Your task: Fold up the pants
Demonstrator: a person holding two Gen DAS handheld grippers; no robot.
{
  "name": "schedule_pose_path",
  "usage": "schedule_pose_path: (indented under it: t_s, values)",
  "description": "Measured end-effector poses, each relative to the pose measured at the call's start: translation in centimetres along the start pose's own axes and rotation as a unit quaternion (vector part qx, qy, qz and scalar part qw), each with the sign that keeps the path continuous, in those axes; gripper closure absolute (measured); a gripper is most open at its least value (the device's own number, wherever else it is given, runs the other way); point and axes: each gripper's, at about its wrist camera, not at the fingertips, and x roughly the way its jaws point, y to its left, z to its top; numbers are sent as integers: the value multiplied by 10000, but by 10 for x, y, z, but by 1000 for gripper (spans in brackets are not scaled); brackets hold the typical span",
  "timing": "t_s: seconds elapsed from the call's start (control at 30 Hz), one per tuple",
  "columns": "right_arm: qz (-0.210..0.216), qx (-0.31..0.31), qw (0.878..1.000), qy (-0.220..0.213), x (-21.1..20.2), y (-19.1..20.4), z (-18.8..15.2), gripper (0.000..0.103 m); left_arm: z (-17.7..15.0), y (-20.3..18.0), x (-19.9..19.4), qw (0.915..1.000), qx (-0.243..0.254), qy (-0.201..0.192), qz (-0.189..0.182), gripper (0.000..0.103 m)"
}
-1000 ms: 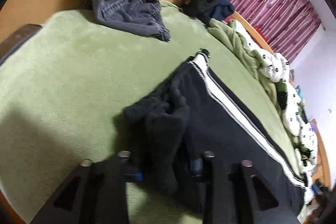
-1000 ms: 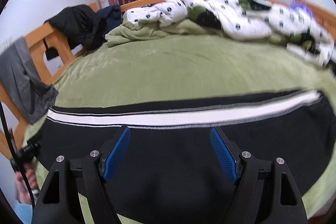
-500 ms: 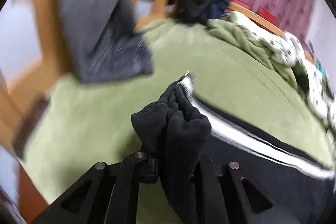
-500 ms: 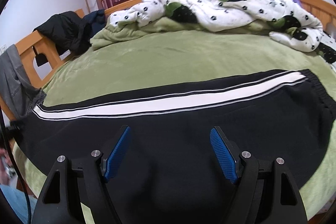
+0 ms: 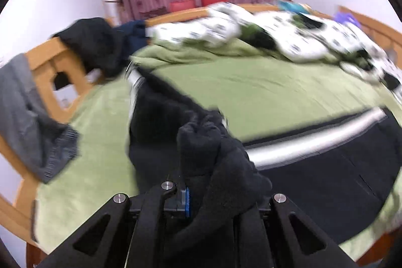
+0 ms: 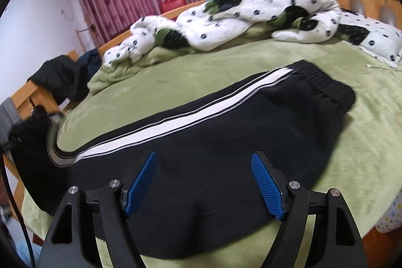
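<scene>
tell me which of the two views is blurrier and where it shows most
Left wrist view is blurrier: the quilt and the stripe on the pants smear sideways, though the left gripper stays sharp. Right wrist view is mostly crisp, soft only at the pants' waistband; both bend at the fisheye edges.

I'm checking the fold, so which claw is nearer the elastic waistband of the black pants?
Right. The right claw hangs open over the pants' middle, the waistband just beyond it. The left claw grips the bunched leg end, farthest from the waistband.
</scene>
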Motion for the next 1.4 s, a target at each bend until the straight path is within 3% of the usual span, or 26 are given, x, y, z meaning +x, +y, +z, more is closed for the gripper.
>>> schedule_pose_path:
  t_s: [0.13,0.23,0.33,0.4,0.47,0.53,0.57,0.67,0.73,0.87,1.07,1.2,1.23,1.27,1.3,1.33,1.37,1.4]
  values:
    - [83,422,9991,10,-4,-18,0,25,-60,-83,17,9983,122,428,-381,93]
    - [137,512,9985,111,3,-19,-4,25,-95,-117,32,9957,137,791,-470,93]
    - [45,267,9994,231,14,-11,-16,25,-111,-130,23,9977,534,406,-89,89]
    - [10,145,9992,362,21,-5,-24,25,-111,-126,12,9954,743,486,-366,78]
    - [73,91,9985,529,27,3,-29,25,-111,-104,-4,9931,586,559,-852,49]
    - [204,7,9976,657,32,16,-29,25,-115,-73,-23,9929,244,421,-1083,31]
    - [291,-42,9971,697,34,28,-27,25,-119,-56,-31,9927,50,326,-1159,28]
    - [638,-149,9946,802,35,63,-23,25,-134,-8,-47,9900,-567,266,-1264,26]
    - [790,-281,9922,925,39,86,-24,25,-141,28,-47,9880,-925,422,-1159,26]
    - [881,-677,9853,1296,51,142,-31,25,-127,76,-35,9914,-864,641,-746,26]
    - [763,-1038,9797,1532,82,185,-40,41,-78,135,-20,9991,-238,305,-176,26]
    - [529,-830,9785,1811,121,187,-46,41,-89,166,-8,9977,-651,5,-187,26]
    - [442,-704,9778,1922,132,187,-46,41,-96,173,2,9945,-1016,242,-116,26]
    - [443,-509,9771,2017,143,186,-45,41,-95,177,12,9904,-1266,481,-266,26]
    - [481,-406,9769,2044,149,187,-45,41,-97,183,23,9810,-1617,725,-792,26]
    - [467,-366,9767,2064,157,189,-45,41,-98,186,26,9748,-1791,815,-1054,26]
    - [399,-426,9767,2063,163,193,-46,41,-100,188,30,9676,-1981,913,-1271,26]
    - [337,-507,9771,2040,167,196,-46,42,-101,188,32,9666,-2026,951,-1247,26]
